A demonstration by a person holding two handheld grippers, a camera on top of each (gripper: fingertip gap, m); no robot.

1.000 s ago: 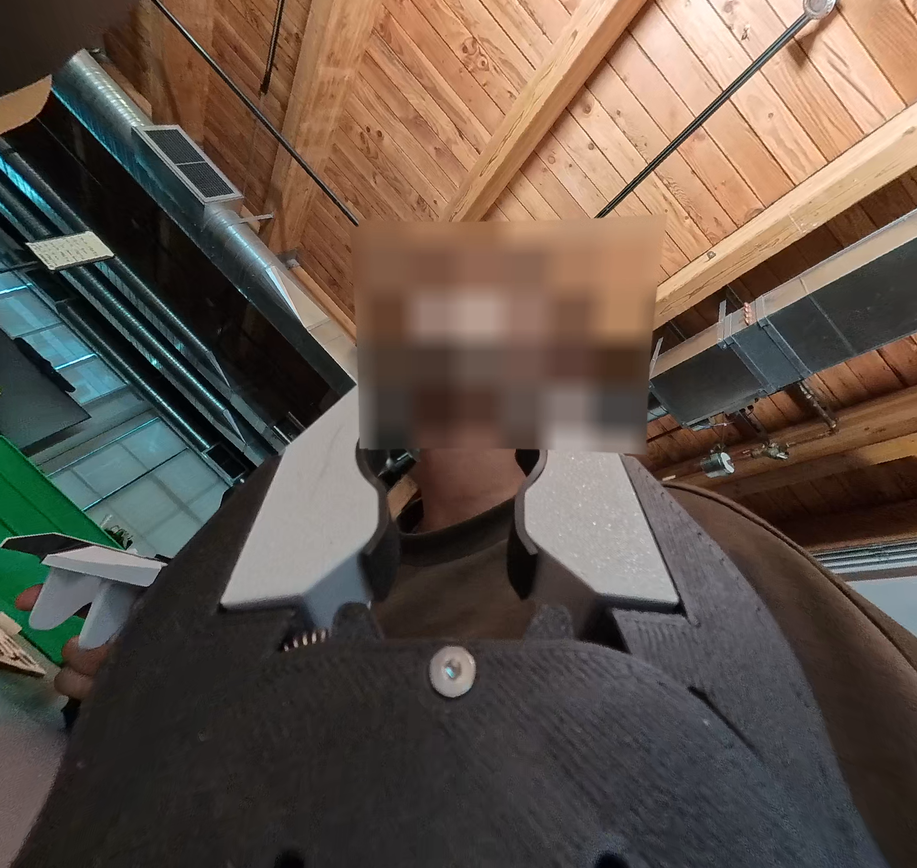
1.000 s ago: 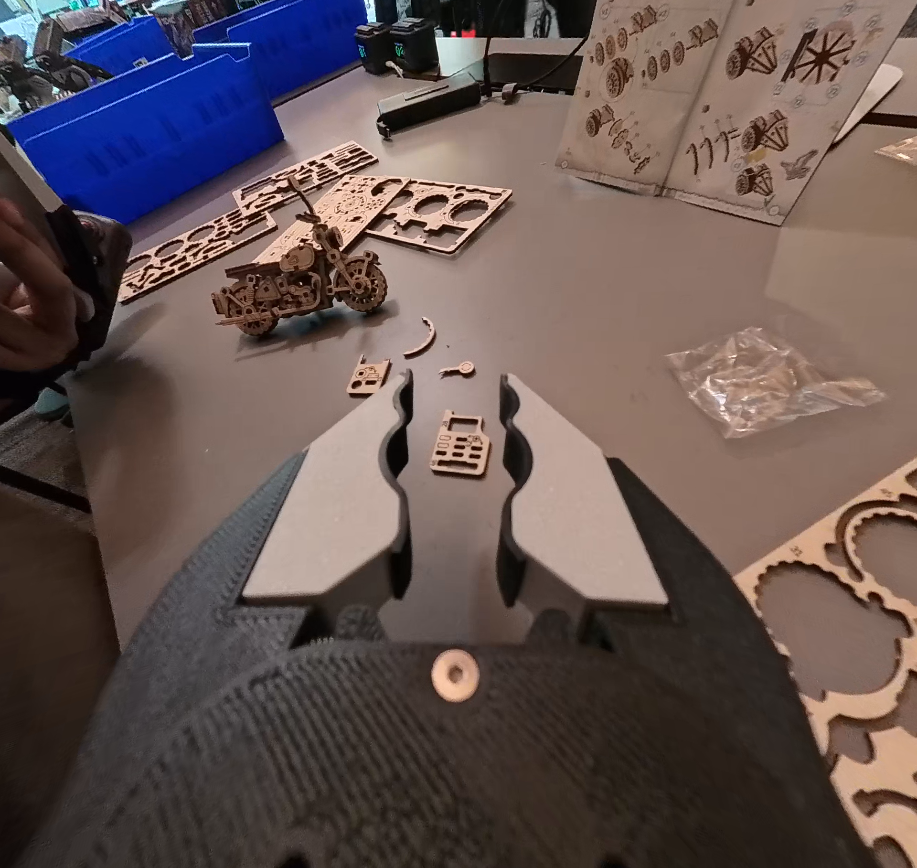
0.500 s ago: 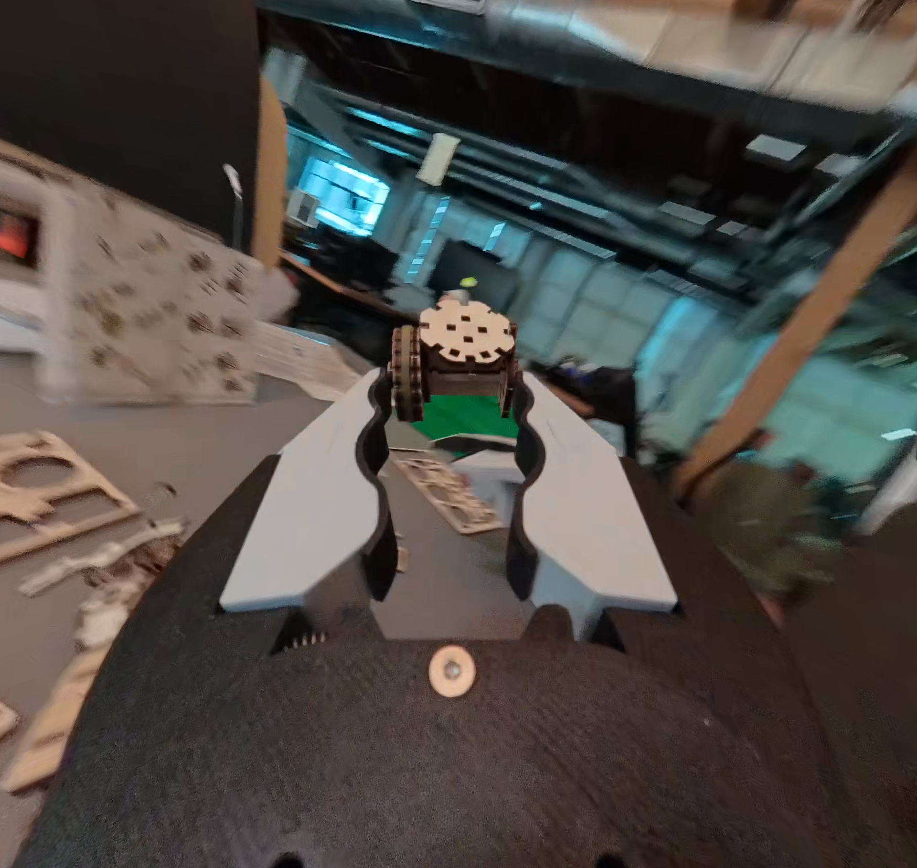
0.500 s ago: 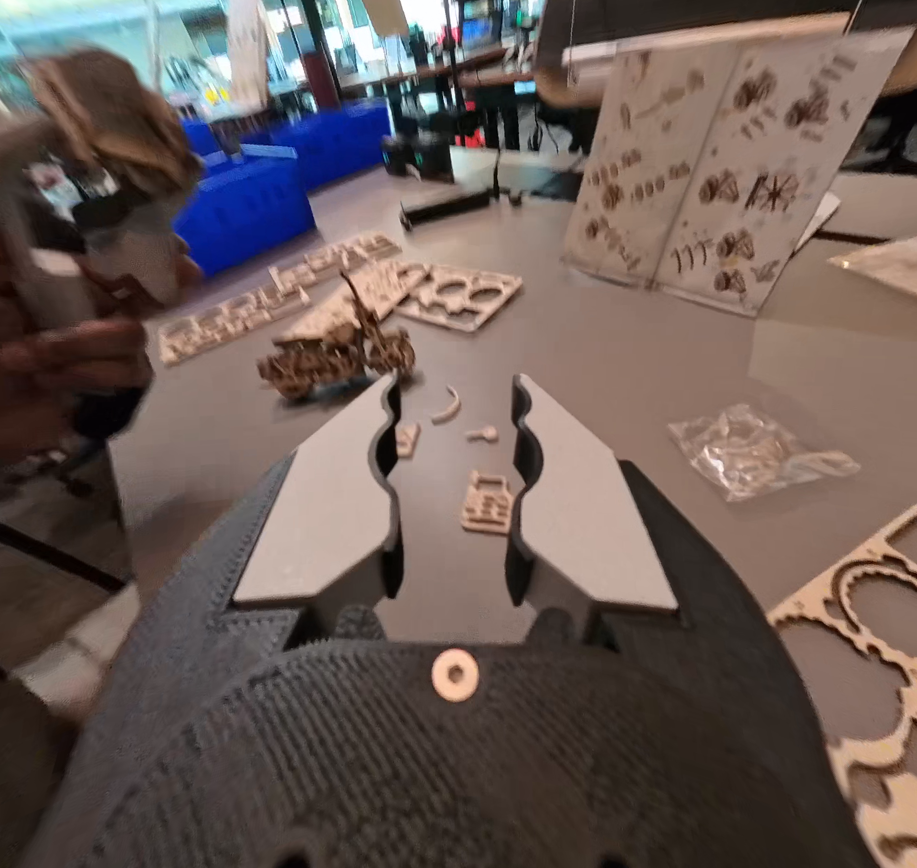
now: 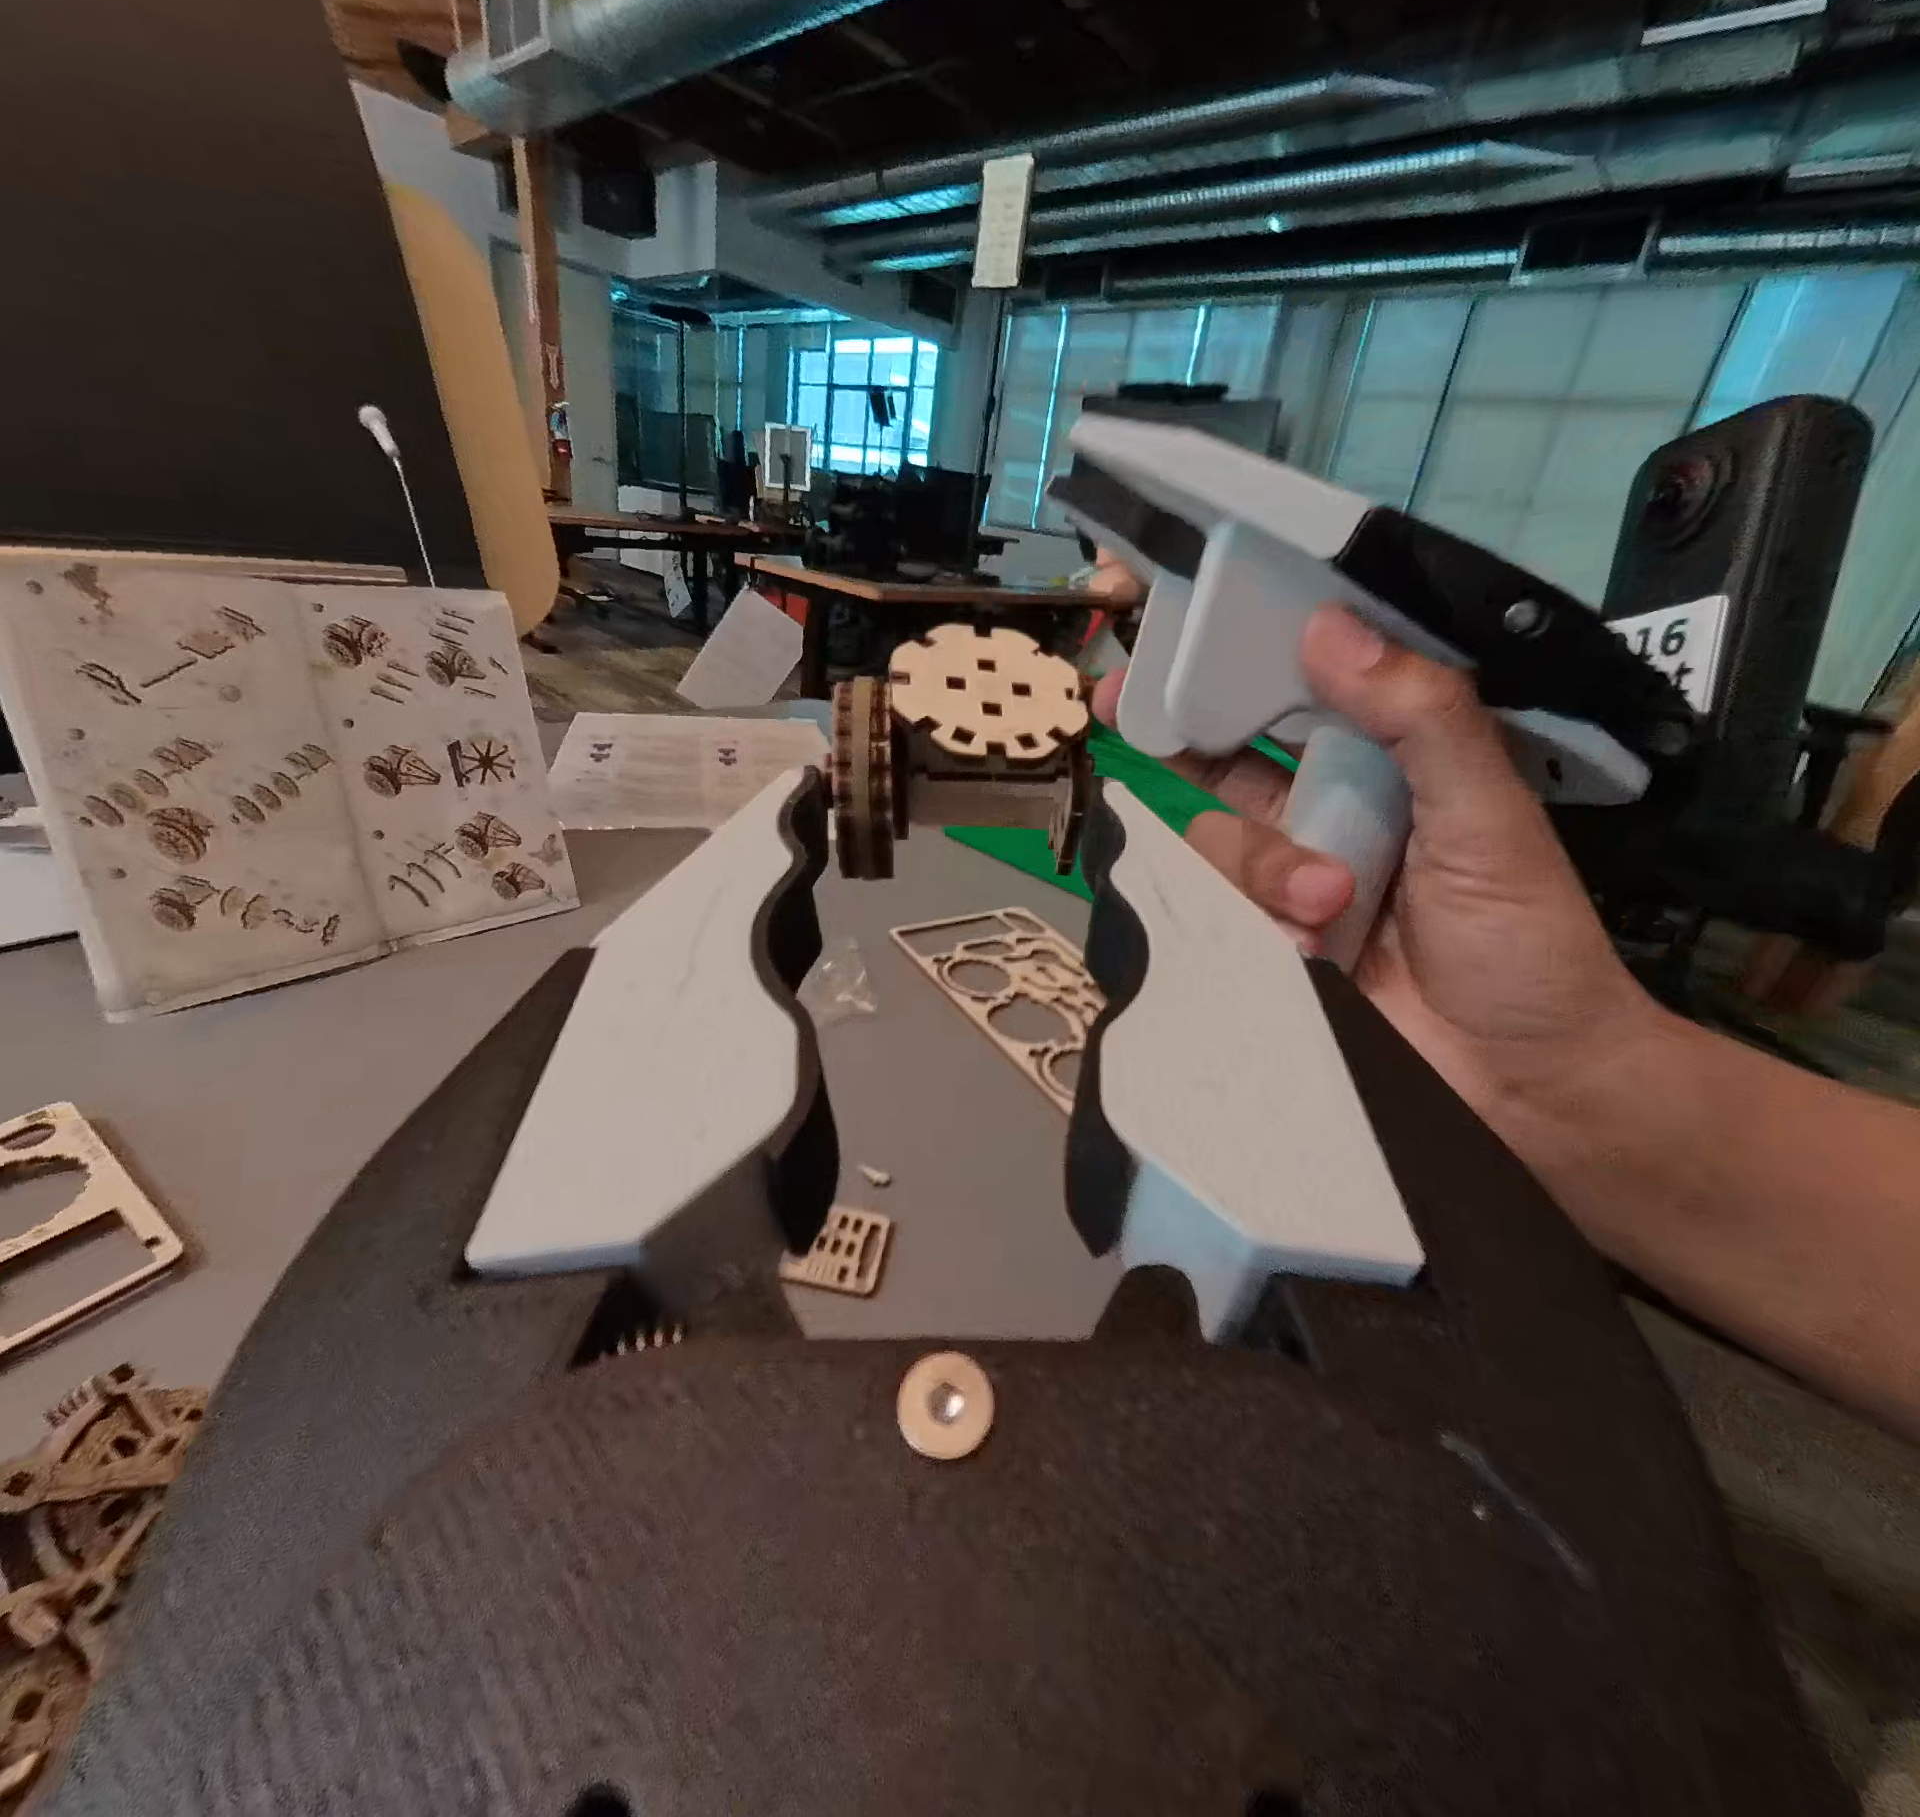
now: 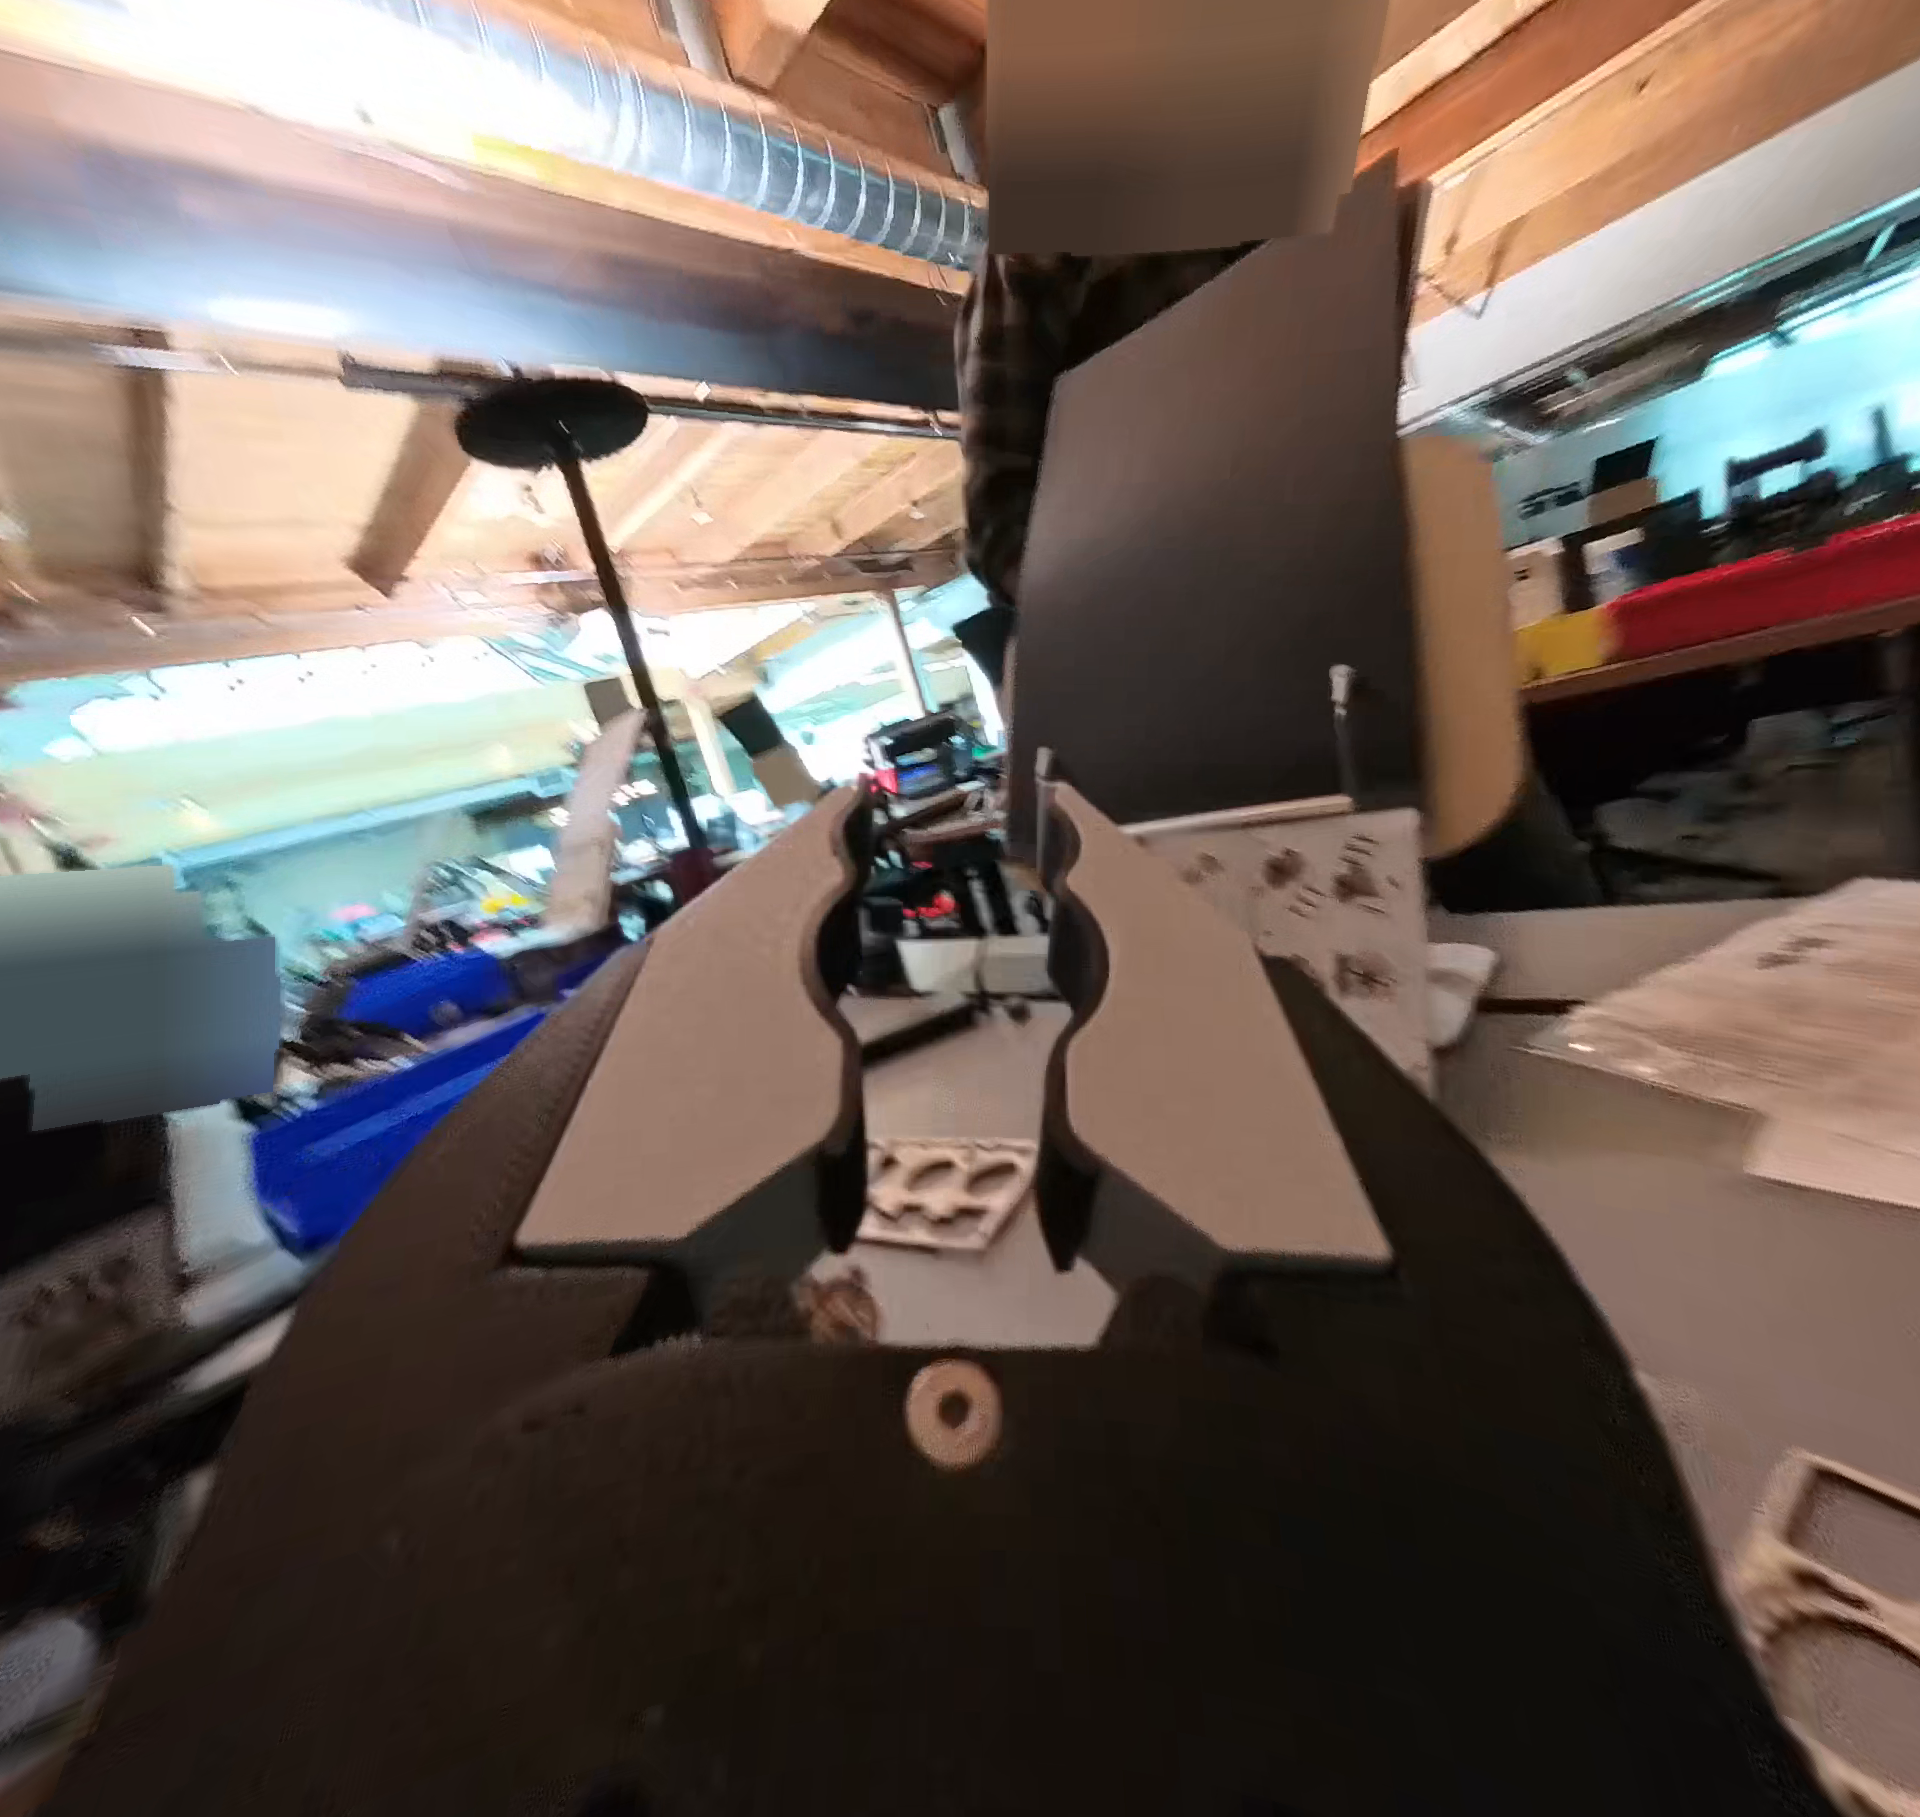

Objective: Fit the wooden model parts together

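Note:
My left gripper point(image 5: 954, 806) is shut on a small wooden sub-assembly point(image 5: 982, 718), a pale notched disc on a dark block with a toothed wheel on its left. Both pads press on its sides and it is held in the air above the grey table point(image 5: 260, 1071). A hand holds my right gripper point(image 5: 1081, 489) just right of the assembly, tilted up and to the left. In the right wrist view the right gripper point(image 6: 956, 817) is open, with nothing between its fingers, and faces the ceiling and the far room. A small flat wooden piece point(image 5: 836, 1248) lies on the table below.
A propped instruction booklet point(image 5: 281, 759) stands at the left. A punched wooden sheet point(image 5: 1013, 978) and a plastic bag point(image 5: 842, 978) lie ahead. Another sheet frame point(image 5: 62, 1237) and the wooden motorcycle model point(image 5: 73, 1518) are at the lower left. Blue bins point(image 6: 395, 1123) stand beyond the table. About 10 centimetres separates my left fingertips from my right.
The left view swung from facing the person and ceiling down towards the table, with the assembly at its tips. The right gripper rose from above the small flat piece and tilted upward, its jaws widening, then narrowing, empty.

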